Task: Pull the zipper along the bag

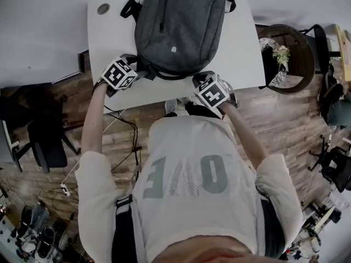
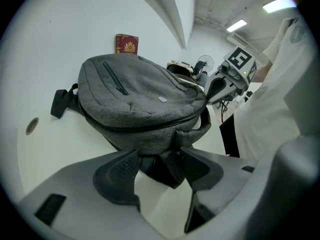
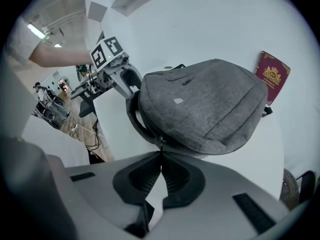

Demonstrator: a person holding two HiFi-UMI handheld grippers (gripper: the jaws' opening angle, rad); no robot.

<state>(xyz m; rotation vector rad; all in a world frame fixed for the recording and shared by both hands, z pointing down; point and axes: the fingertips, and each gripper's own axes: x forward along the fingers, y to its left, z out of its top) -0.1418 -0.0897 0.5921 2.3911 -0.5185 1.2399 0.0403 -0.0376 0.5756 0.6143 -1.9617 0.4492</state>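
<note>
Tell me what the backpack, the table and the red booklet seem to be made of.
The backpack looks like woven fabric, heathered grey and matte, puckering softly at its seams. The table has a smooth white top with no grain, probably laminate or painted board. The red booklet has a stiff dark-red cover with gold stamping, likely card or leatherette.

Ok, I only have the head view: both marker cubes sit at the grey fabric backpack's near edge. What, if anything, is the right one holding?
Observer: The right gripper has its jaws shut on the thin zipper pull of the grey fabric backpack.
Operator: And the left?
Observer: The left gripper pinches a dark fabric fold at the bag's corner between its jaws.
Operator: Anything behind the bag?
Observer: A dark red booklet with a gold crest.
</note>
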